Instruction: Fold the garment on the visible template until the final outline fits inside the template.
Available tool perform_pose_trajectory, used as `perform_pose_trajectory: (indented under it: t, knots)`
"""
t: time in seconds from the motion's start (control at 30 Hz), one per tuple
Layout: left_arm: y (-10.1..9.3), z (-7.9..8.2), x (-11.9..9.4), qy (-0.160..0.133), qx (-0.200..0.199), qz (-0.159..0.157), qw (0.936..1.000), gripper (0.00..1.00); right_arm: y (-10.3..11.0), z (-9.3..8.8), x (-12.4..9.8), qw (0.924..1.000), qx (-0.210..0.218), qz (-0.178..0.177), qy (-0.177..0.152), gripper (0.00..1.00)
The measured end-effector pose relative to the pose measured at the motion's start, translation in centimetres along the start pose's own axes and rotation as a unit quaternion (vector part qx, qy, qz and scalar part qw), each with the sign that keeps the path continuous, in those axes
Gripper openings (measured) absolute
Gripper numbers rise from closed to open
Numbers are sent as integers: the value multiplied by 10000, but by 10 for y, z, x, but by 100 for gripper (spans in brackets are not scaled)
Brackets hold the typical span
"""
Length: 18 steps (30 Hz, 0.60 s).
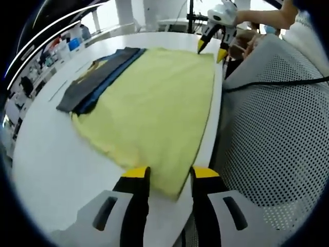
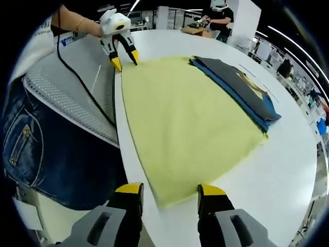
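A yellow garment is seen spread flat on a white table, its long axis running along the table's near edge, from one gripper to the other. One corner lies between the spread jaws of the left gripper; they are not closed on it. The opposite corner lies between the spread jaws of the right gripper, likewise unpinched. Along the garment's far side, dark grey and blue clothes are stacked, partly overlapping it. A perforated white chair back is seen beside the table.
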<state>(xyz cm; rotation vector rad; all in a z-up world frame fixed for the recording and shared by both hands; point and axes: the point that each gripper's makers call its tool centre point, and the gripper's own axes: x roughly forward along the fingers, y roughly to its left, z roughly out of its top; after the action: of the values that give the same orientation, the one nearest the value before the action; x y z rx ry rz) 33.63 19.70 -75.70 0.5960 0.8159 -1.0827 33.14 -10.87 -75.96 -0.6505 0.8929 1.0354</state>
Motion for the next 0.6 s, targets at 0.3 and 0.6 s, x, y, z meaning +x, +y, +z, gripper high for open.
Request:
perform_pose_trajectory:
  t: [0.3,0.6]
  knots:
    - [-11,2,1,41,251,-161,9995,13,-2,0,1,10000,63,-14,45,17]
    - [-12,2,1,202,552,-305,9978,13,0,1,1,9999,55,40,82,11]
